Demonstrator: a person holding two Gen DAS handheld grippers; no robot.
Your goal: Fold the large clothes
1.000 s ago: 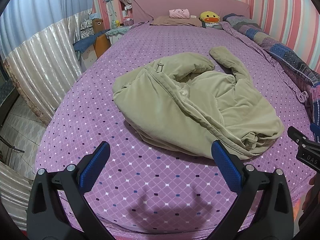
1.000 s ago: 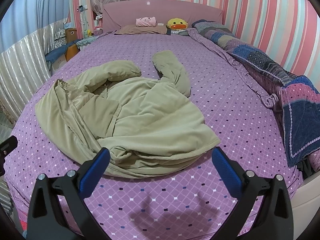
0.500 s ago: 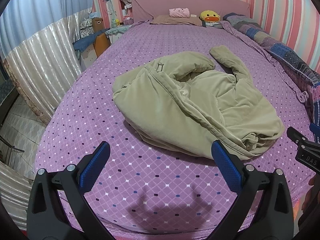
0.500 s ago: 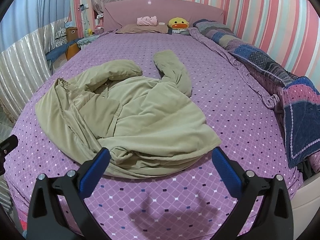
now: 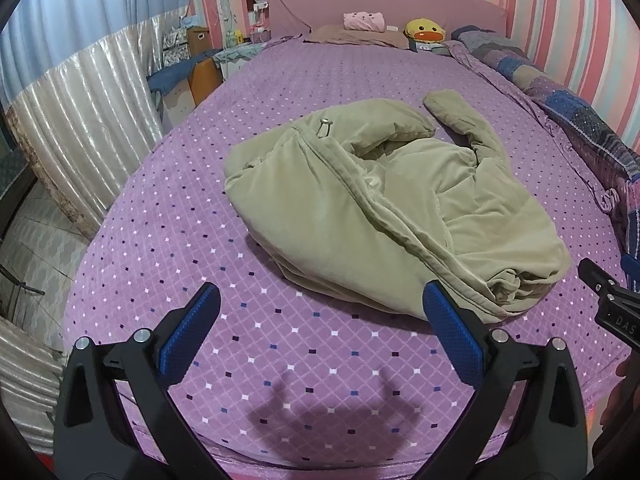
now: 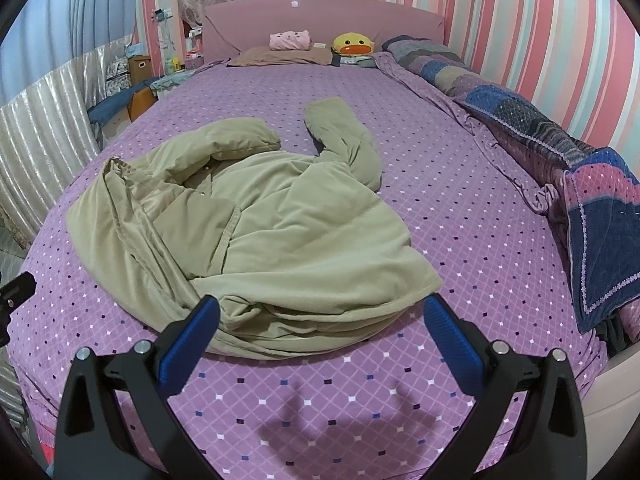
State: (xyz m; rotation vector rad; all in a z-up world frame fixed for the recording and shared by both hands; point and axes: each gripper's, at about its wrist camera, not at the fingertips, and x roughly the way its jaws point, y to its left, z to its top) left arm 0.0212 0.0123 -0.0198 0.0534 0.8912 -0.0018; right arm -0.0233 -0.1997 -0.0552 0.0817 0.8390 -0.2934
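An olive-green padded jacket [image 5: 372, 208] [image 6: 256, 232] lies crumpled on a purple diamond-patterned bed [image 5: 280, 340] [image 6: 460, 208], one sleeve [image 6: 344, 136] stretched toward the headboard. My left gripper [image 5: 320, 320] hovers open over the bed's near edge, in front of the jacket's left part, with nothing between its blue pads. My right gripper [image 6: 320, 320] is open too, just short of the jacket's bunched hem [image 6: 304, 320], holding nothing. The right gripper's body [image 5: 612, 300] shows at the right edge of the left wrist view.
A patchwork quilt [image 6: 560, 168] is heaped along the bed's right side. Pillows, a pink plush [image 6: 290, 40] and a yellow duck plush [image 6: 352, 45] sit by the pink headboard [image 6: 320, 20]. Shiny curtains [image 5: 80, 120] and a bedside table [image 5: 200, 68] stand left.
Both grippers have crept slightly forward toward the jacket. The jacket has not moved and both grippers stay open.
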